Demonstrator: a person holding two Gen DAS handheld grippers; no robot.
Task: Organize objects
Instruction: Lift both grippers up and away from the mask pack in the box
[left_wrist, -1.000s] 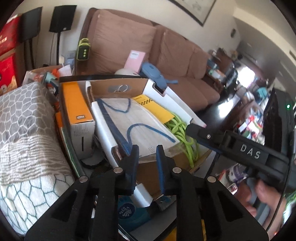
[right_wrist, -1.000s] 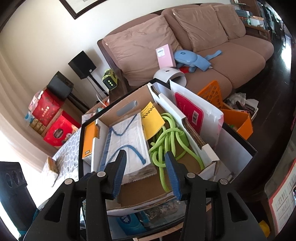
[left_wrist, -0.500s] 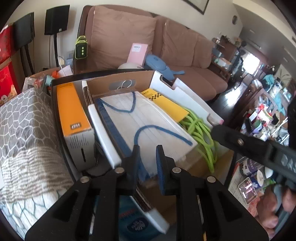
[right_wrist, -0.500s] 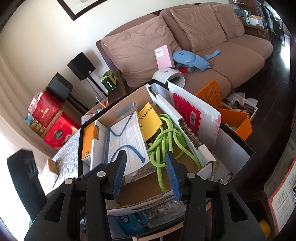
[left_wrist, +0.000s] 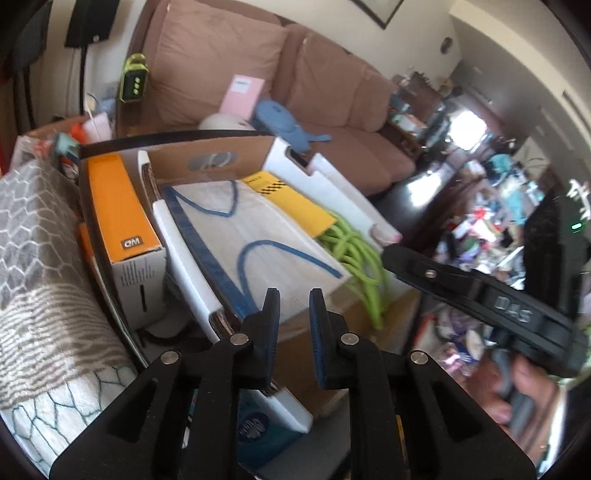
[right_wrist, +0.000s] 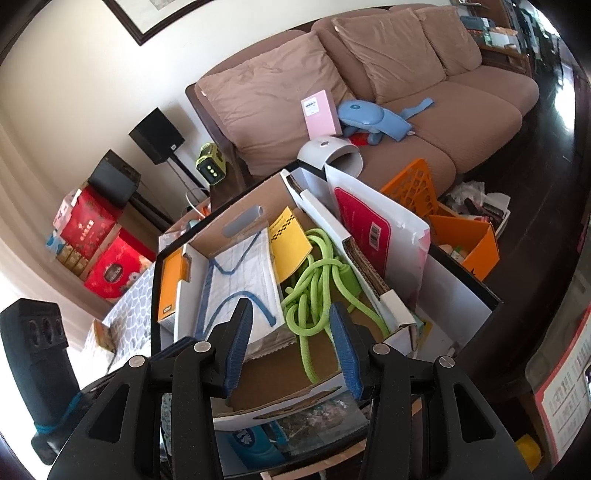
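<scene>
Brown sofa (right_wrist: 369, 85) behind cluttered cardboard box (right_wrist: 258, 373), dark floor (right_wrist: 546, 122) alongside

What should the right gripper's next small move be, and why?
Probably ease the right gripper down onto the tangled lime-green rope: its jaws stand open and empty right above the coil, which lies loose in the open cardboard box beside the white cloth with blue trim.

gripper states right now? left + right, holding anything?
Left tool: narrow gap between fingers, nothing held, above the white cloth.
Right tool: wide open, empty, over the green rope.
</scene>
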